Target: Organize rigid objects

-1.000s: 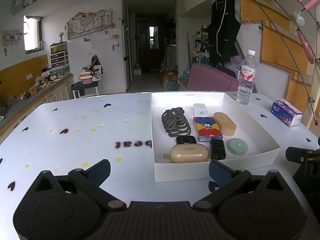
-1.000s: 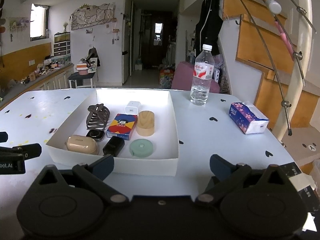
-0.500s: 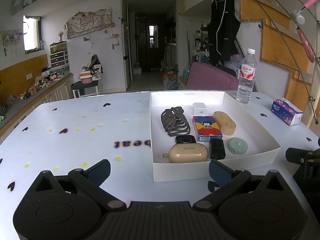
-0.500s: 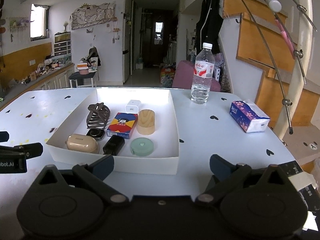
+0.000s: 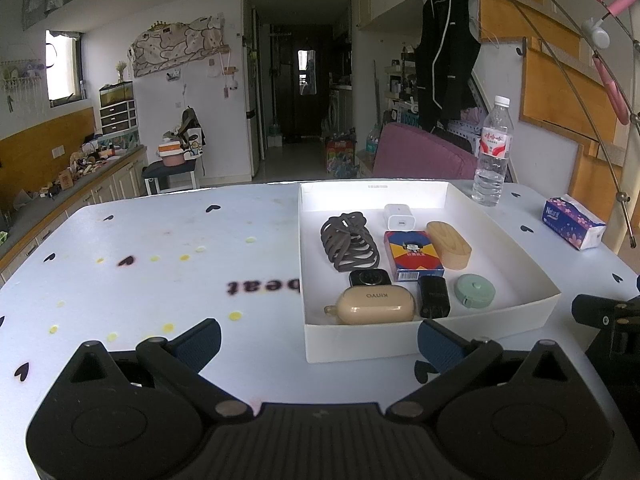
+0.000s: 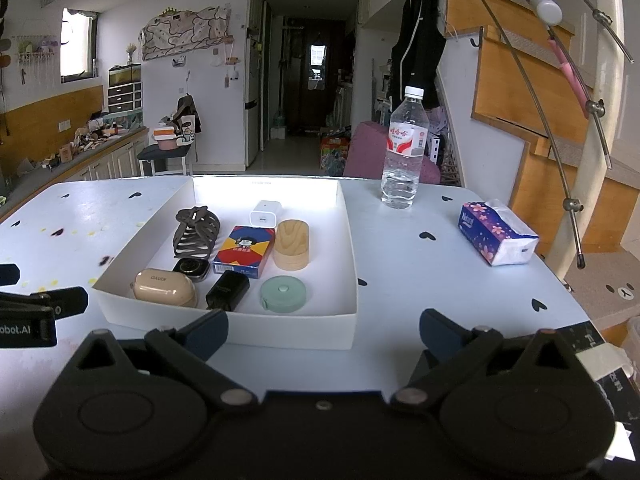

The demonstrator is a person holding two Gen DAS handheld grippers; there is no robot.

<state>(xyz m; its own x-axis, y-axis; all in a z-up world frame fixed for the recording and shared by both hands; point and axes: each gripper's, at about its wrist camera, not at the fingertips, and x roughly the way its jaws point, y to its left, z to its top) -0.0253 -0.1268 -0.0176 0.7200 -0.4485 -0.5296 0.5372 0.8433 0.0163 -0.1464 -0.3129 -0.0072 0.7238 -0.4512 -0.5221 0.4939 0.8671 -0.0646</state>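
Blue-padded fingers (image 5: 436,345) of both grippers wide apart, empty.

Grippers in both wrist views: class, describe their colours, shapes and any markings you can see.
Both the left gripper and right gripper are matt black, with rounded bodies, angled linkage arms with grey pivot pins, and dark blue ribbed fingertips. White lettering marks the left one's side. No cables or sleeves show.

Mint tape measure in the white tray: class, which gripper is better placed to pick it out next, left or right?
Probably the right gripper: the mint tape measure lies almost straight ahead of it, just over the white tray wall. The left gripper would reach across the black charger.
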